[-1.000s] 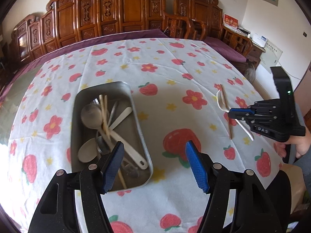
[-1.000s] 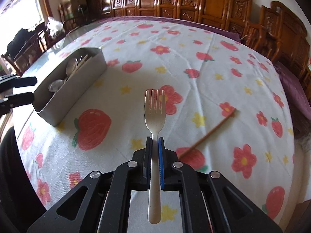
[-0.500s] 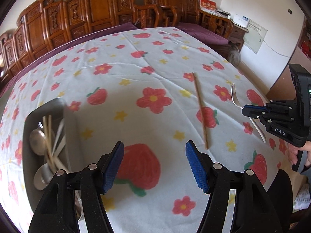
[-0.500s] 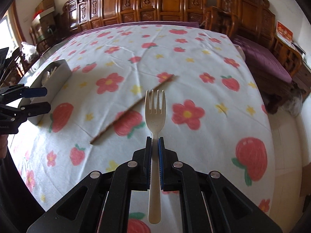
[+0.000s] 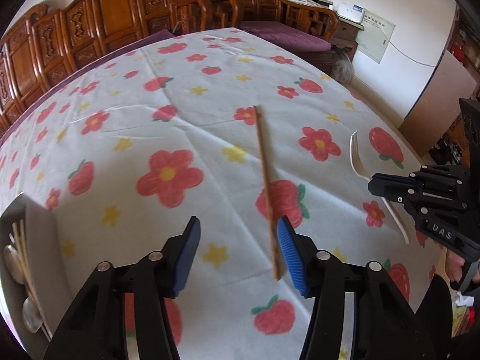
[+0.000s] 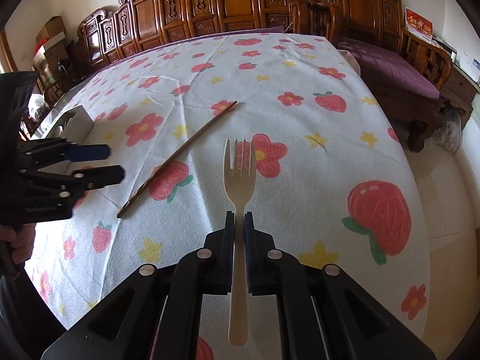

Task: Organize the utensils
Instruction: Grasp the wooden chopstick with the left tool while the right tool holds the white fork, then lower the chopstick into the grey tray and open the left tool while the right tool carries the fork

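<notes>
My right gripper [image 6: 239, 220] is shut on a cream fork [image 6: 239, 177], tines pointing forward, held above the tablecloth; it also shows in the left wrist view [image 5: 375, 184] with the fork [image 5: 357, 162]. My left gripper [image 5: 238, 237] is open and empty, and its right pad [image 5: 286, 246] is beside the near end of a brown chopstick [image 5: 265, 177] lying on the cloth. The chopstick [image 6: 180, 153] also shows in the right wrist view, with the left gripper [image 6: 108, 162] to its left. The metal utensil tray [image 5: 33, 234] holds spoons and chopsticks at the far left.
The table has a white cloth with red flowers and strawberries [image 5: 168, 177]. Carved wooden chairs [image 6: 240, 3] line the far side. A purple-cushioned bench [image 6: 399, 69] stands to the right. The tray [image 6: 73, 120] sits left of the chopstick.
My left gripper has swung right, away from the tray, toward the chopstick's near end. My right gripper keeps the fork and has turned right.
</notes>
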The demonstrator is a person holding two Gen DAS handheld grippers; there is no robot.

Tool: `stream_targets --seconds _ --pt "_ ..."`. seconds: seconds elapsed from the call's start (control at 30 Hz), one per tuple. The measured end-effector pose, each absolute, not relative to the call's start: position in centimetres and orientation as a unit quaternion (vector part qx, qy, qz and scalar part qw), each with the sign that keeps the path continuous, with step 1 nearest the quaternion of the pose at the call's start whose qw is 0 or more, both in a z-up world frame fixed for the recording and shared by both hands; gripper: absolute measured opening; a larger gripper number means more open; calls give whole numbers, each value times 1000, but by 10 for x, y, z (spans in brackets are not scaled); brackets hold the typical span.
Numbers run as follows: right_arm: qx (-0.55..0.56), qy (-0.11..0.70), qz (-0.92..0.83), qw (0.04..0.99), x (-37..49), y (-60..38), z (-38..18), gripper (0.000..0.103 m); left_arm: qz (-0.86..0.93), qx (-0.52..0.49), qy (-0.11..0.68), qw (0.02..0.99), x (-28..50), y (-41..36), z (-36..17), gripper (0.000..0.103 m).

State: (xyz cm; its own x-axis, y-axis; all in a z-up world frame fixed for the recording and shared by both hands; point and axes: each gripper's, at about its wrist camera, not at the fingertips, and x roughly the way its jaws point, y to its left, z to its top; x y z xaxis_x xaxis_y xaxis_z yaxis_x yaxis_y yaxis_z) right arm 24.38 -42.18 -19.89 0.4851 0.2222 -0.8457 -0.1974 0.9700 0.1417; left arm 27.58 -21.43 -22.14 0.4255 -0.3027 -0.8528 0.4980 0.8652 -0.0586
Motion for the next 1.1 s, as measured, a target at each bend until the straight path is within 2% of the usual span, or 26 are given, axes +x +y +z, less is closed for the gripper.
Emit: stream_targets --seconds 0.13,0.4,0.47,0.53,0.77,1.1 --pt "16 492 124 861 244 -422 -199 8 -243 109 485 833 285 -232 -229 33" --pt "25 489 120 864 244 -426 -195 8 -242 117 492 828 298 -253 -240 21" --pt "26 489 120 864 244 -427 -195 8 -240 118 495 827 300 -254 -243 8" --pt "27 489 120 863 244 -428 -196 8 -236 120 493 829 300 -254 -244 5" --pt "26 489 122 864 243 -423 -191 8 -234 113 497 828 293 -243 -239 4" --pt "10 471 132 872 237 -396 -165 8 -230 96 459 853 268 -205 -191 4"
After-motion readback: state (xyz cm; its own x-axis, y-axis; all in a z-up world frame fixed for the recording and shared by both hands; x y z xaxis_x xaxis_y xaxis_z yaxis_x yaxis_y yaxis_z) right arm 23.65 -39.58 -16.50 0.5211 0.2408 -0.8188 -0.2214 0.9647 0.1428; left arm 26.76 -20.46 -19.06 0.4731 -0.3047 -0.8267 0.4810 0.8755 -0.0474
